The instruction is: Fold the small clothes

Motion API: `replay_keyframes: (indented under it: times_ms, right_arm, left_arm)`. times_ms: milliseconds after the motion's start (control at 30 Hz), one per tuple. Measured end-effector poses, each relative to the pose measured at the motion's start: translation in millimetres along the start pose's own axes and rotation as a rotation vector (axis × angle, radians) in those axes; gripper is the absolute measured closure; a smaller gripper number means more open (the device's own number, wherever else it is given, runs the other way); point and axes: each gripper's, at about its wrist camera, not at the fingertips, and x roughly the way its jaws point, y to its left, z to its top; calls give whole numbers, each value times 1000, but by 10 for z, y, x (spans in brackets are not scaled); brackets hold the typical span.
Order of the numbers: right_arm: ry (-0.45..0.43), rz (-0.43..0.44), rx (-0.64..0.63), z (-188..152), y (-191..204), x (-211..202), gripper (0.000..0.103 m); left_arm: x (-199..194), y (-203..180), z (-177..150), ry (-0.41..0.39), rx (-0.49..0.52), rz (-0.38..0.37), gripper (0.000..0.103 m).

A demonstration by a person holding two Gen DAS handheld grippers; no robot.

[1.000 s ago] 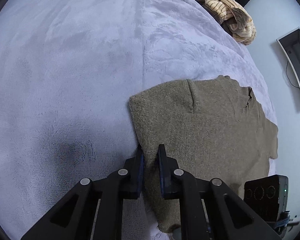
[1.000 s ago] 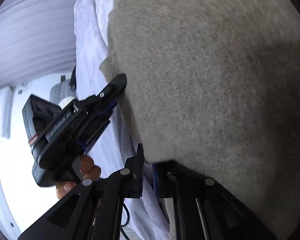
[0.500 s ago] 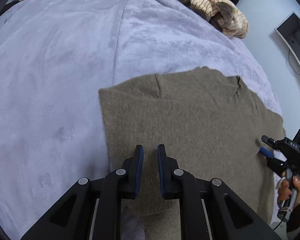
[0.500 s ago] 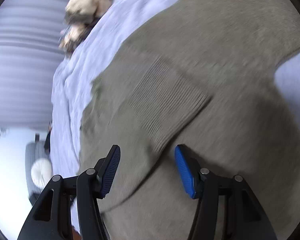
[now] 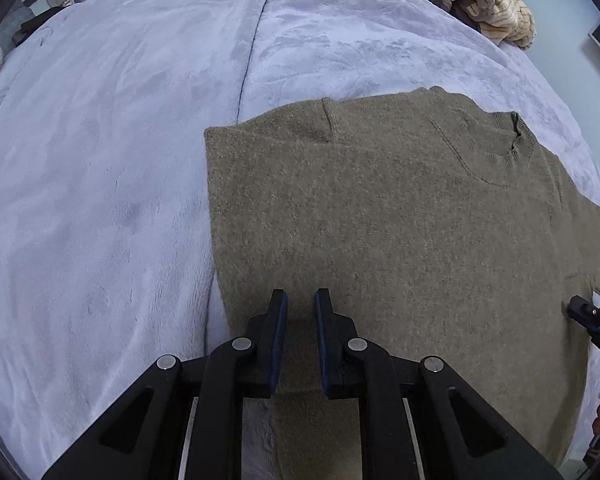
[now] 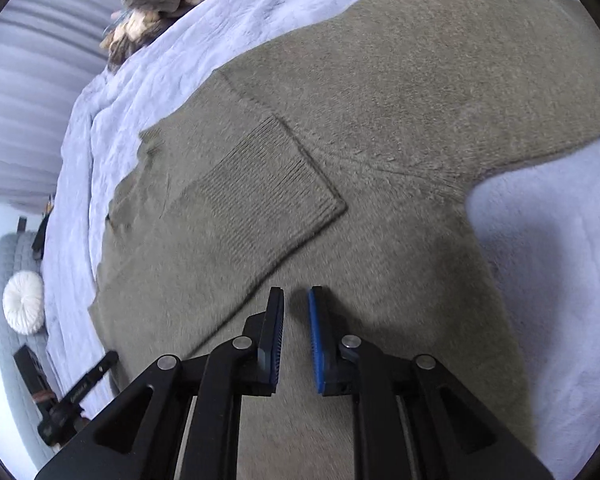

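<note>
1. Two grippers hang over one olive sweater that lies flat on the bed, its collar toward the far right in the left view and its near edge running under the cameras.
2. Left gripper: jaws nearly pressed together, a thin gap between the pads, nothing pinched; the knit lies just below them.
3. Right gripper: jaws closing, now only a narrow slit apart, with no cloth between them; they hover above the body of the sweater near a ribbed cuff that lies folded across it.
4. One sleeve is already in, so the step in hand looks like starting the next fold. To do it well, I would spread each pair of jaws before going down, then pinch the edge through all layers, not just the top one.
5. Both grips should sit level with each other on the same edge, so that the fold line comes out straight.
6. Lift low and carry the cloth over slowly; the loose cuff may slide off if it is dragged.
7. Hidden or unclear: the hem nearest the cameras is behind the gripper bodies; the far sleeve runs out of frame at the right; the right view is smeared, so fine creases are hard to read.
8. A heap of clothes at the far end of the bed cannot be sorted into separate pieces.
</note>
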Motion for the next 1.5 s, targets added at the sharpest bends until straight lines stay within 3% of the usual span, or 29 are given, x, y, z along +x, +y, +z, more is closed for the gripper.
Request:
replay_keyframes:
  times_ms: [133, 267, 333, 367, 433, 467, 500, 833, 867, 933, 967, 1033, 1400, 1500]
  right_arm:
    - [48, -3, -48, -49, 131, -91, 63]
    - [103, 14, -66, -125, 131, -184, 57]
    - [121, 13, -82, -162, 157, -223, 45]
    - [131, 13, -96, -184, 181, -244, 44]
    - [145, 13, -120, -209, 211, -285, 41]
    - [153, 13, -132, -221, 235, -314, 39]
    - [158, 15, -140, -225, 233, -348, 36]
    - [205, 35, -174, -256, 237, -521, 26]
    - [206, 40, -183, -261, 252, -536, 25]
    - [197, 46, -207, -262, 273, -577, 22]
    - [194, 49, -215, -260, 286, -590, 19]
    - [189, 68, -217, -251, 301, -610, 0]
    - [258, 153, -167, -236, 171, -469, 0]
    - [254, 173, -149, -201, 130, -450, 0]
  left_arm:
    - [-98, -218, -128, 33, -5, 10, 88]
    - [-222, -490, -277, 65, -8, 32, 88]
    - [-276, -600, -348, 82, -13, 33, 88]
    - [-311, -653, -388, 91, -15, 34, 87]
    - [-383, -733, -447, 102, -16, 49, 48]
    - [-450, -771, -476, 87, -21, 70, 16]
    - [-543, -817, -507, 51, -24, 86, 12]
    - [-816, -1150, -575, 65, -4, 132, 10]
    - [-836, -1186, -572, 65, -6, 134, 3]
    - [-871, -1264, -558, 56, -7, 137, 0]
    - [-891, -1281, -553, 57, -2, 139, 0]
    - [-904, -1346, -561, 63, 8, 146, 0]
    - [-888, -1502, -600, 112, 8, 195, 0]
    - [-833, -1511, -615, 149, -2, 168, 0]
